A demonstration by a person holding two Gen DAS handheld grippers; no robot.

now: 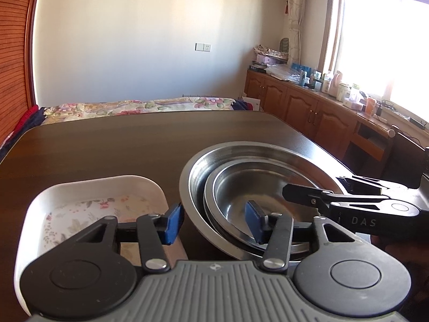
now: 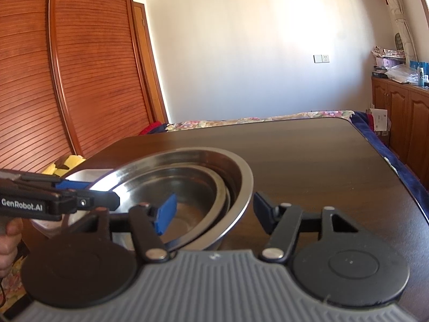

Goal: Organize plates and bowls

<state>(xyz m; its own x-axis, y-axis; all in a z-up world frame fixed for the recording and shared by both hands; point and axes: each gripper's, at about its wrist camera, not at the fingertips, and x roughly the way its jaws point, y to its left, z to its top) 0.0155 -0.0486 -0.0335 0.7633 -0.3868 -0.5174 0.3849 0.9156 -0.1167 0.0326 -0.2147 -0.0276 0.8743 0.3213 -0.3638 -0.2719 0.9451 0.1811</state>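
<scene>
Two round stainless-steel bowls (image 1: 257,187), the smaller nested in the larger, sit on the dark wooden table (image 1: 120,147), just right of a white rectangular floral dish (image 1: 88,204). Left gripper (image 1: 215,224) straddles the bowls' near-left rims, fingers spread, pads not pressing. Right gripper (image 2: 214,214) straddles the right rims likewise.

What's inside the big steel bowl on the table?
A smaller steel bowl is nested in the big steel bowl, pushed toward its near side. One pad of each gripper also reaches in over the rims. Whether anything lies beneath the smaller bowl cannot be seen.
</scene>
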